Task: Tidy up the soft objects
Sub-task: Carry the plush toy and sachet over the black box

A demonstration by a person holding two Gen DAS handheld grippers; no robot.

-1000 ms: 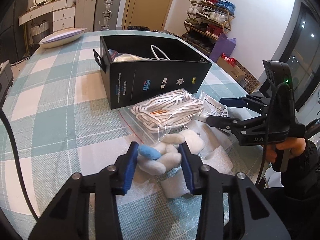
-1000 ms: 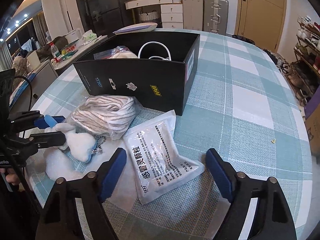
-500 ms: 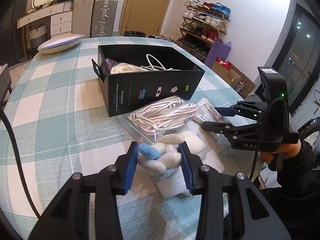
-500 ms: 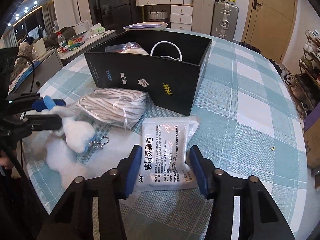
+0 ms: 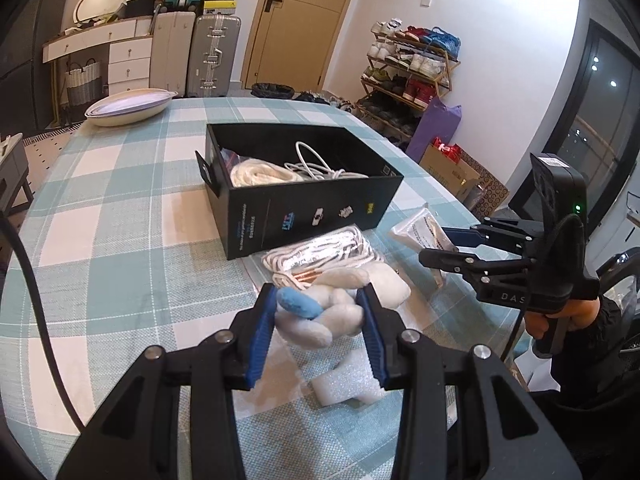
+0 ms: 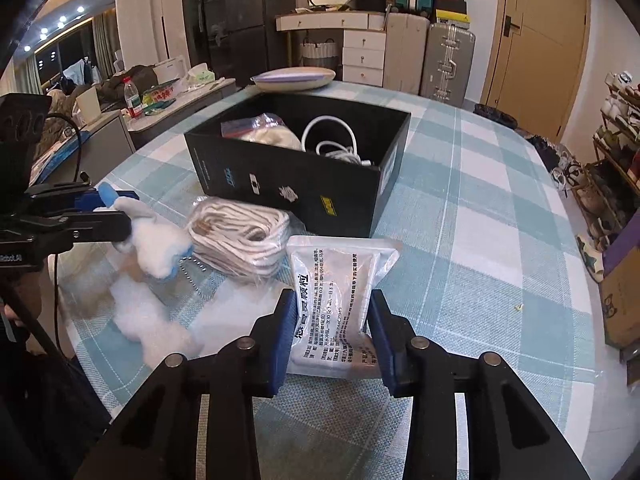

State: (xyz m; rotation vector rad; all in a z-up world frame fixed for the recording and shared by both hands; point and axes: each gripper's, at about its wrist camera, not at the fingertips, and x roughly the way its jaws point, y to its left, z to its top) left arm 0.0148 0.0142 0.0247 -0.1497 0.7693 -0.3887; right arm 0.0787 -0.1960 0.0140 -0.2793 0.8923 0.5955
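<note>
Slippery clear plastic is the weak point: the right gripper [image 6: 332, 332] is closing its jaws on the white medicine sachet [image 6: 340, 292], just lifted near the black box [image 6: 304, 176], and the film could slide free or buckle. The left gripper [image 5: 316, 320], clamped on the white plush toy [image 5: 332, 308] above the table, risks snagging its dangling ball chain [image 6: 192, 272] on the bagged rope [image 6: 240, 240].
</note>
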